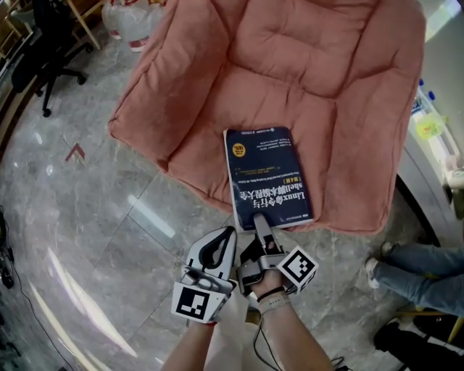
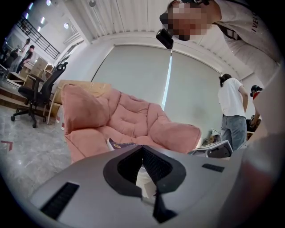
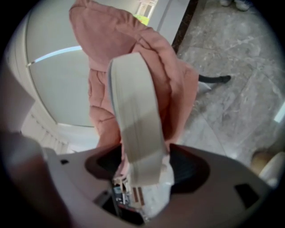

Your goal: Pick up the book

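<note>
A dark blue book (image 1: 267,174) lies flat on the front of a pink cushioned chair (image 1: 304,65), its near edge at the seat's rim. My right gripper (image 1: 261,224) reaches to that near edge with one jaw over the cover. In the right gripper view the book's pale page block (image 3: 136,116) runs between the wide-apart jaws of that gripper (image 3: 144,153), with a sliver of pink showing on the left side. My left gripper (image 1: 226,235) hovers beside it, just short of the seat, with its jaws together and nothing held. Its own view shows the book's corner (image 2: 119,144) beyond the gripper (image 2: 142,147).
The floor is grey marble tile. A black office chair (image 1: 51,51) and water bottles (image 1: 134,22) stand at the far left. A white cabinet (image 1: 435,145) and a seated person's jeans-clad legs (image 1: 424,272) are at the right. Another person (image 2: 231,111) stands behind the chair.
</note>
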Action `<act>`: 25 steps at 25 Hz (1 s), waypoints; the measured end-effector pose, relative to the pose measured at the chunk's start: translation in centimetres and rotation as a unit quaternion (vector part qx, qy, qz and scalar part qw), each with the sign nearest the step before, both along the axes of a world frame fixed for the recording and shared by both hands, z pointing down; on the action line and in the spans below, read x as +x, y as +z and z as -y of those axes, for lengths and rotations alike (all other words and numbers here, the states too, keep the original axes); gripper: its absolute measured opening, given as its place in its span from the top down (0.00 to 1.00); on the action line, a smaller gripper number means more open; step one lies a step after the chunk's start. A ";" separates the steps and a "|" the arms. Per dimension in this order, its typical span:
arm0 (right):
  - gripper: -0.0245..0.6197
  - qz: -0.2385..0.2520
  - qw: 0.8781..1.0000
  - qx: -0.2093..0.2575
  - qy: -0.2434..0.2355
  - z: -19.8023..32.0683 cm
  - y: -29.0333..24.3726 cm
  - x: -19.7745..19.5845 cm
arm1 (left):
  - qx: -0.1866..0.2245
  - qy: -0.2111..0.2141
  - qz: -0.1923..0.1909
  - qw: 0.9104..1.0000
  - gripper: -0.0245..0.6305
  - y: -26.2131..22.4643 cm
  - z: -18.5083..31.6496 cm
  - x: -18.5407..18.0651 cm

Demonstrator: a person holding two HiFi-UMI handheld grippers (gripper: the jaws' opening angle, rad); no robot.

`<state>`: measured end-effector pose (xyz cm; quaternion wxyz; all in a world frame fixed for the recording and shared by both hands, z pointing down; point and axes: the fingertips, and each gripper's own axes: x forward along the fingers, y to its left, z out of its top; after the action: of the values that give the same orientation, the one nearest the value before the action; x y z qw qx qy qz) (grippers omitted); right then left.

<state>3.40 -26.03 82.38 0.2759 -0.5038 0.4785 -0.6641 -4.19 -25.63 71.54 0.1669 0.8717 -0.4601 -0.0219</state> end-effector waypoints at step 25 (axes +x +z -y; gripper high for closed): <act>0.65 0.007 0.994 0.102 -0.035 2.3 -0.7 0.0 | -0.010 -0.002 0.003 1.000 0.95 1.3 0.1 -0.1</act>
<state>3.39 -28.33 81.72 0.3052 -0.4516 0.5592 -0.6246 -4.30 -25.78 72.86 0.1739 0.8694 -0.4623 -0.0153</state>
